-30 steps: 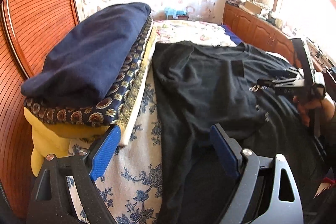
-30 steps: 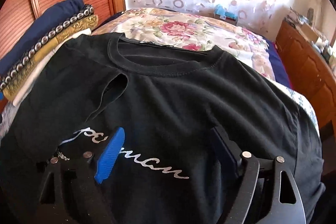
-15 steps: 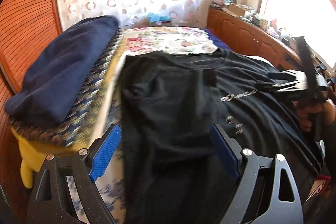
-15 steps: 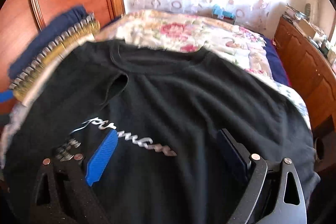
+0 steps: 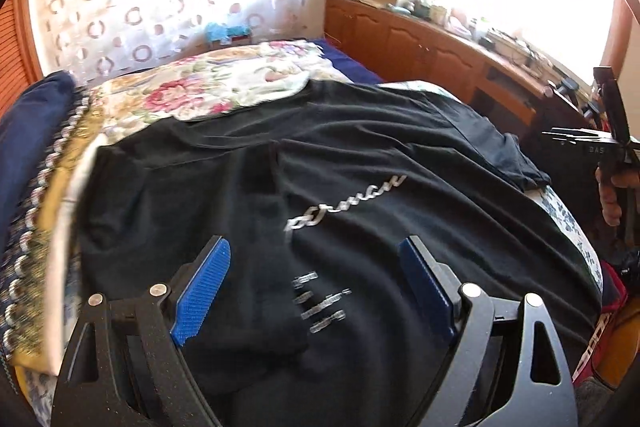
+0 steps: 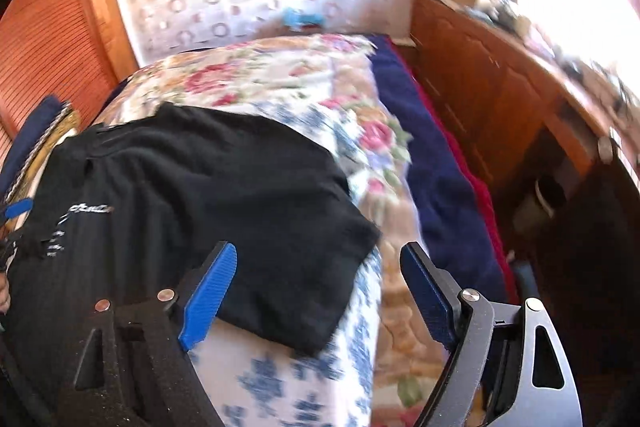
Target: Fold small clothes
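A black T-shirt [image 5: 360, 163] with silver lettering lies spread on the bed, its left side folded in over the chest. It also shows in the right wrist view [image 6: 192, 195], with its right sleeve [image 6: 320, 267] lying flat near the bed's edge. My left gripper [image 5: 316, 267] is open and empty above the shirt's lower middle. My right gripper [image 6: 316, 275] is open and empty, hovering over the right sleeve. The right gripper also shows at the far right of the left wrist view [image 5: 612, 143], off the bed's side.
A floral bedspread [image 5: 224, 91] covers the bed. A stack of folded blankets [image 5: 28, 187] lies at the left against the wooden headboard [image 6: 52, 39]. A wooden cabinet [image 6: 500, 91] with clutter on top runs along the right wall, beside the bed.
Both grippers have swung to the right. The left one now looks across the shirt's middle. The right one has moved off the chest to the right sleeve and bed edge. Both stay open.
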Tool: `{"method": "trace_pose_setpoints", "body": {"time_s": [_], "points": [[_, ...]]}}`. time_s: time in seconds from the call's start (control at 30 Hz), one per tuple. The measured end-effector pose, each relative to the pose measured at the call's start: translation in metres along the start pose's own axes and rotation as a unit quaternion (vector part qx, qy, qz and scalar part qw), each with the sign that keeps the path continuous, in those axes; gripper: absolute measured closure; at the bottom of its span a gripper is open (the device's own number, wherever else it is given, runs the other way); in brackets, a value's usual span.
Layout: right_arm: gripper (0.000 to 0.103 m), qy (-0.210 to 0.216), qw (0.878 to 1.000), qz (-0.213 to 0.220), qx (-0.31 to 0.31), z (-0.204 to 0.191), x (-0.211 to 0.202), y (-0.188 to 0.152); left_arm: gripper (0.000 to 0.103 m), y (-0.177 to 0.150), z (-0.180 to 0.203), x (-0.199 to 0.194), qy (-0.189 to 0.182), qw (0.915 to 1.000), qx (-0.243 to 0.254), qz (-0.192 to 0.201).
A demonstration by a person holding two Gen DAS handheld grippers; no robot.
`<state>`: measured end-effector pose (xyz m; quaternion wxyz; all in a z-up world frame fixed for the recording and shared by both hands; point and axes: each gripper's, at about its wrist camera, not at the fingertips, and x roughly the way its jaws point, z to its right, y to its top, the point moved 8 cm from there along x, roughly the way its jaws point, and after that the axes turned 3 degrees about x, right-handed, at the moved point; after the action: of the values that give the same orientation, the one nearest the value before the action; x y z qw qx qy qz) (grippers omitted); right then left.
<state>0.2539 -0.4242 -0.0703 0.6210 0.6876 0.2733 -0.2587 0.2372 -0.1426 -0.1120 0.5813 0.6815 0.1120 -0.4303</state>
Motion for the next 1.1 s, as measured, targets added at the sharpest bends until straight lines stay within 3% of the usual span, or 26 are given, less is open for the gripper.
{"method": "trace_pose_setpoints", "body": {"time_s": [0.07,0.13,0.4,0.57,0.63,0.73,0.93,1.1], "points": [[0.023,0.013,1.0,-0.011,0.023,0.011,0.01,-0.009,0.015,-0.001,0.008,0.008,-0.003,0.9999,0.009,-0.008],[0.032,0.04,0.998,-0.022,0.046,0.017,0.022,-0.012,0.015,-0.004,0.013,0.017,-0.003,0.9997,0.014,-0.021],[0.034,0.079,0.992,-0.043,0.085,0.033,0.045,-0.023,0.016,-0.015,0.022,0.041,-0.001,0.9982,0.02,-0.057],[0.062,0.127,0.985,-0.043,0.106,0.037,0.045,-0.025,0.015,-0.02,0.023,0.043,0.008,0.9978,0.031,-0.058],[0.078,0.133,0.985,-0.039,0.101,0.039,0.041,-0.024,0.015,-0.021,0.025,0.044,0.018,0.9976,0.042,-0.052],[0.098,0.096,0.993,-0.027,0.069,0.038,0.031,-0.025,0.014,-0.022,0.025,0.043,0.017,0.9978,0.039,-0.05],[0.099,0.077,0.997,0.024,0.015,0.02,-0.002,-0.001,0.014,-0.022,0.024,0.043,0.016,0.9979,0.039,-0.05],[0.099,0.114,0.991,0.057,-0.041,-0.036,-0.018,0.032,0.014,-0.017,0.018,0.033,0.033,0.9985,0.022,-0.038]]}}
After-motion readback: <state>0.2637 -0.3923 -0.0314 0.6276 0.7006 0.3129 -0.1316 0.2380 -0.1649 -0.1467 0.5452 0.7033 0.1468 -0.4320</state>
